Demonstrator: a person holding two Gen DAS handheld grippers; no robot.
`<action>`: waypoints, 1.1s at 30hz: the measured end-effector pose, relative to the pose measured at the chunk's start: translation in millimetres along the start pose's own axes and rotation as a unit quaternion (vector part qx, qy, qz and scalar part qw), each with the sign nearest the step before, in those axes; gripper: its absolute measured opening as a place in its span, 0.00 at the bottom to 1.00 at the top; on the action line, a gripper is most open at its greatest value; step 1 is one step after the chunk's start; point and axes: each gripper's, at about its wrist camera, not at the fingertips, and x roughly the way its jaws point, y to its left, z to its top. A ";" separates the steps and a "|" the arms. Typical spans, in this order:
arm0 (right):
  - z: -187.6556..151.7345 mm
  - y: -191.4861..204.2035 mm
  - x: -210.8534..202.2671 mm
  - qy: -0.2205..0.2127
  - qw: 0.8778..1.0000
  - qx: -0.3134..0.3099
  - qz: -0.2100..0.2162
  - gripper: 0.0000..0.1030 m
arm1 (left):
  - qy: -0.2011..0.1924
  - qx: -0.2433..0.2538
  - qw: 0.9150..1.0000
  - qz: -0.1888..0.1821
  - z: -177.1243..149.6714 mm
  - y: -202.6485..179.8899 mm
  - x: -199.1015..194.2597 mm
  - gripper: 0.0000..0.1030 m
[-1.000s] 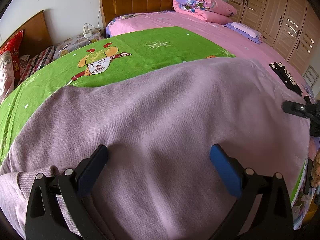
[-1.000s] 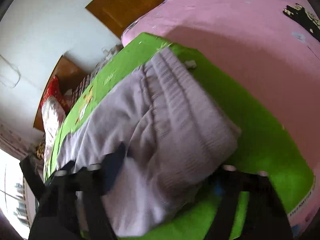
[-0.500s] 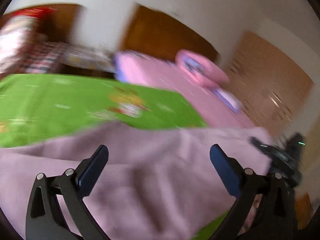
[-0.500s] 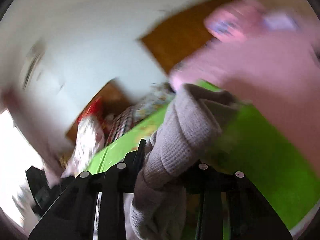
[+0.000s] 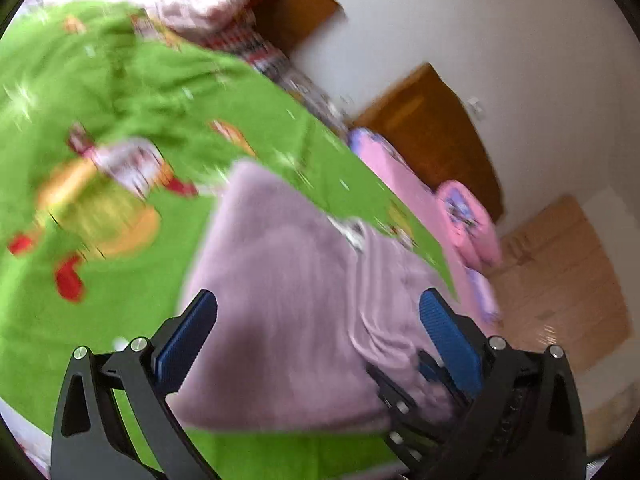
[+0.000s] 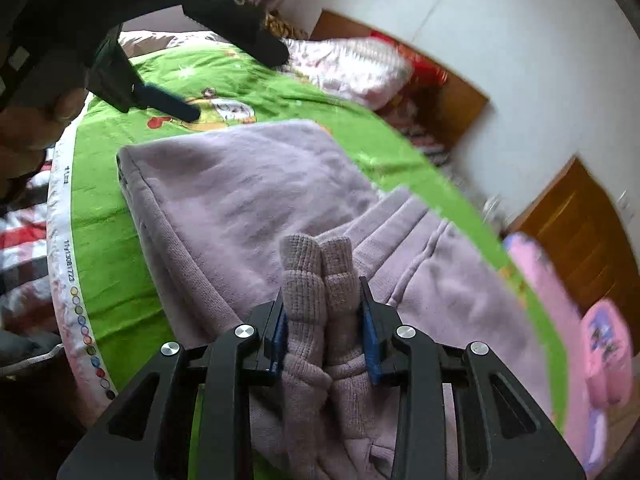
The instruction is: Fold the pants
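The lilac pants point(image 5: 288, 280) lie folded on a green cartoon sheet point(image 5: 120, 128). My left gripper point(image 5: 318, 334) is open and empty above them, jaws wide apart. My right gripper point(image 6: 324, 312) is shut on the two ribbed cuffs point(image 6: 316, 280) of the pants, holding them over the folded body point(image 6: 240, 192). The left gripper also shows at the upper left of the right wrist view point(image 6: 160, 96), above the sheet. The left wrist view is blurred.
The green sheet point(image 6: 104, 216) covers a bed with a white printed edge. A pink bed point(image 5: 404, 184) with a pink pillow point(image 5: 468, 220) and brown headboard point(image 5: 432, 136) stands beyond. Patterned pillows point(image 6: 352, 64) lie at the far end. A wardrobe point(image 5: 568, 280) is on the right.
My right gripper has closed on the cuffs and carried them up over the pants. My left gripper has swung away and turned, staying open.
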 end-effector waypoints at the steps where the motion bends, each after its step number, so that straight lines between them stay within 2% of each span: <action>1: -1.9 -7.5 -4.1 -0.009 1.000 0.013 0.000 0.32 | 0.024 -0.008 0.999 -0.035 -3.1 -2.4 6.4 0.98; 3: -0.8 -18.8 -9.0 -0.022 0.999 0.030 -0.005 0.31 | 0.055 -0.011 0.995 -0.086 -2.9 -11.9 19.8 0.98; 6: 1.8 -14.9 -24.3 -0.037 0.998 0.044 -0.011 0.31 | 0.106 0.007 0.985 -0.136 -1.4 -37.4 51.4 0.98; 9: 6.7 -17.3 -27.9 -0.048 0.997 0.053 -0.016 0.30 | 0.174 0.014 0.975 -0.134 -1.1 -53.1 93.6 0.98; 12: 4.6 -17.7 -27.8 -0.049 0.998 0.047 -0.007 0.31 | 0.219 0.013 0.961 -0.167 -1.3 -67.5 127.6 0.98; 13: 2.3 -17.1 -29.9 -0.048 0.998 0.046 -0.002 0.31 | 0.228 0.008 0.959 -0.169 0.7 -69.7 139.2 0.98; 15: -0.2 -16.3 -34.1 -0.046 0.998 0.037 0.022 0.42 | 0.239 0.009 0.958 -0.159 2.2 -72.2 155.1 0.98; 17: -2.1 -20.6 -43.1 -0.054 0.997 0.032 0.046 0.67 | 0.247 0.012 0.958 -0.142 2.7 -73.8 168.0 0.98; 18: -4.4 -25.9 -50.0 -0.060 0.996 0.036 0.051 0.71 | 0.248 0.015 0.959 -0.139 2.1 -74.7 169.7 0.98; 21: -21.4 -60.4 -80.2 -0.082 0.991 0.072 0.071 0.73 | 0.247 0.017 0.959 -0.139 2.4 -76.0 173.9 0.98; 22: -32.5 -80.6 -93.9 -0.094 0.987 0.106 0.076 0.73 | 0.245 0.017 0.960 -0.139 2.0 -76.9 174.9 0.98; 24: -57.8 -119.9 -118.6 -0.115 0.973 0.186 0.081 0.78 | 0.241 0.019 0.961 -0.133 0.8 -75.5 173.1 0.98; 25: -75.7 -143.0 -133.2 -0.122 0.961 0.238 0.074 0.83 | 0.238 0.020 0.962 -0.128 0.5 -75.0 171.8 0.98; 26: -92.8 -160.8 -143.4 -0.123 0.949 0.281 0.069 0.84 | 0.237 0.022 0.963 -0.124 -0.3 -75.2 171.7 0.98; 27: -116.3 -178.9 -151.5 -0.113 0.935 0.330 0.066 0.84 | 0.237 0.025 0.964 -0.119 -1.4 -75.8 173.8 0.98; 28: -130.2 -185.5 -153.1 -0.098 0.929 0.351 0.060 0.84 | 0.236 0.028 0.964 -0.116 -4.2 -77.7 172.8 0.98; 30: -154.7 -185.7 -151.2 -0.047 0.926 0.372 0.036 0.84 | 0.231 0.039 0.966 -0.107 -8.5 -82.2 176.2 0.98; 33: -180.8 -162.7 -140.4 0.007 0.922 0.386 0.041 0.84 | 0.223 0.052 0.969 -0.093 -13.5 -89.8 181.2 0.98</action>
